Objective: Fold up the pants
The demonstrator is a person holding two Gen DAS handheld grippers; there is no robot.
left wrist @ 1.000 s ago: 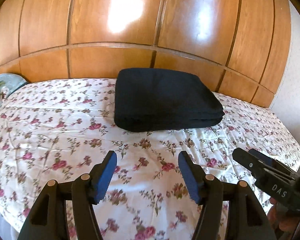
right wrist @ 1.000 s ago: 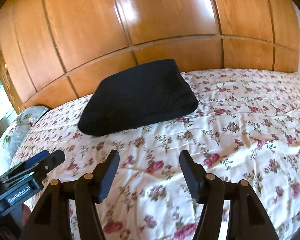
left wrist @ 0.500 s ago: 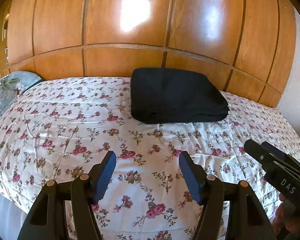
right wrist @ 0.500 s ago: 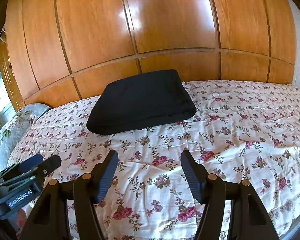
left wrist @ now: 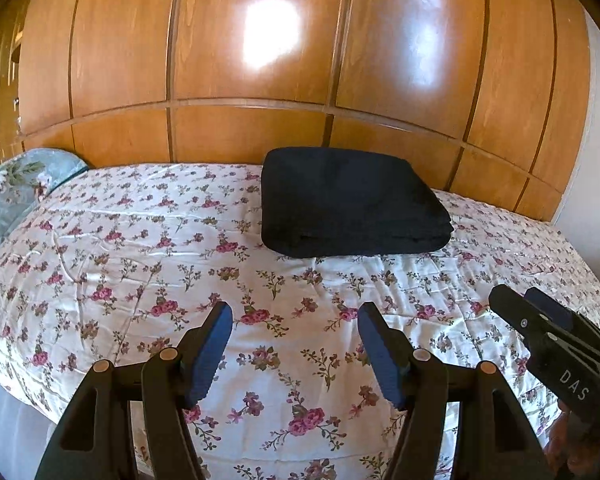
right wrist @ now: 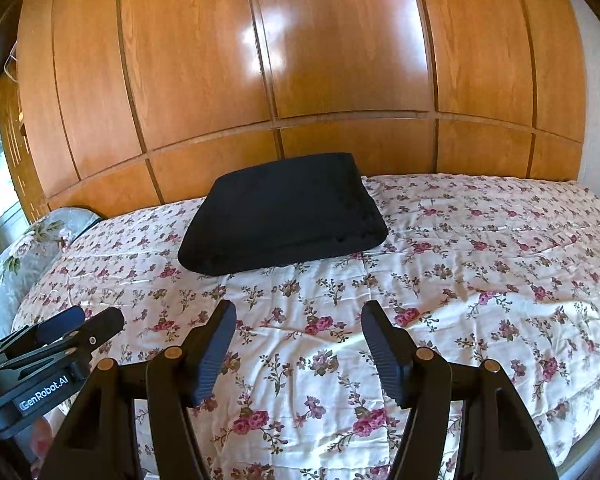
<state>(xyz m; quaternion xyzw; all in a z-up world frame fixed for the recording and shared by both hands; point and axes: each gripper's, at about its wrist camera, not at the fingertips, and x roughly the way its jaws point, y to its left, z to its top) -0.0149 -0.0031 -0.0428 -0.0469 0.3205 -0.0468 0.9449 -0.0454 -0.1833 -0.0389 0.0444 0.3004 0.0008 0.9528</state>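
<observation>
The folded black pants (left wrist: pixel 351 204) lie on the floral bedspread (left wrist: pixel 140 264) (near the wooden panelling), well apart from both claws. The left claw (left wrist: pixel 295 348) and right claw (right wrist: pixel 298 344) hang open and empty.

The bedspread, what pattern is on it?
Small pink roses on the white bedspread; clearest in the right wrist view.

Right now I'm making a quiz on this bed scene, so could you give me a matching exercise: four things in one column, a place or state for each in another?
Things:
1. pants
2. left gripper
3. pillow
4. wardrobe

Descriptions:
A. glossy wood panels behind the bed
B. folded dark bundle lying on the floral bedspread
C. jaws open, nothing between them
D. at the bed's far left end

Pairs: 1-B, 2-C, 3-D, 4-A
</observation>
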